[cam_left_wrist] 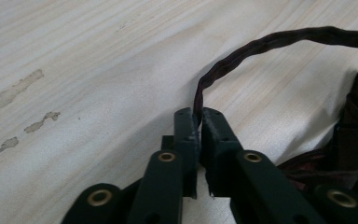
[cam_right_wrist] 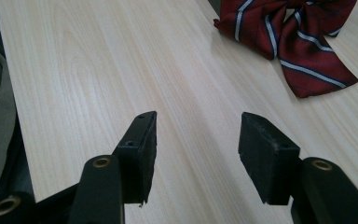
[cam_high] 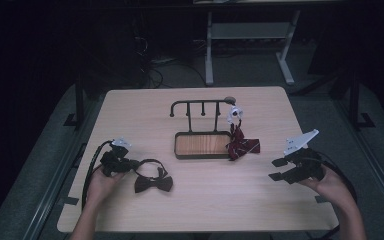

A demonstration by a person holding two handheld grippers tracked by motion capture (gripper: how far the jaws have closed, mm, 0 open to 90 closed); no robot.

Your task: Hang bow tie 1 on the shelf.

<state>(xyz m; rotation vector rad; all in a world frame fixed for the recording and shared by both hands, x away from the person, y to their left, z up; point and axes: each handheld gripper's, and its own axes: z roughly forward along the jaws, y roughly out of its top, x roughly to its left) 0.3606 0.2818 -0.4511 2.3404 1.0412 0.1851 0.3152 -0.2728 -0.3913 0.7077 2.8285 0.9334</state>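
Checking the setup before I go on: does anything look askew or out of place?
The striped red bow tie droops off the rack's right end, slumping over the tray edge onto the table, not hanging clear.

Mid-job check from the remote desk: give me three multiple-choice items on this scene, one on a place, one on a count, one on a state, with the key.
1. Where does the striped red bow tie lie?
A. At the right end of the wooden tray
B. Beside the left tongs
C. On the floor

2. How many bow ties are on the table?
A. One
B. Two
C. Four

3. What state are the left tongs in?
A. Wide open
B. Shut on nothing
C. Shut on the dark strap

Key:
1 A: the high view shows it against the tray's right end, under the rack.
2 B: the striped one and the dark bow tie.
3 C: the left gripper view shows the strap pinched between the jaws; the right tongs stand open.
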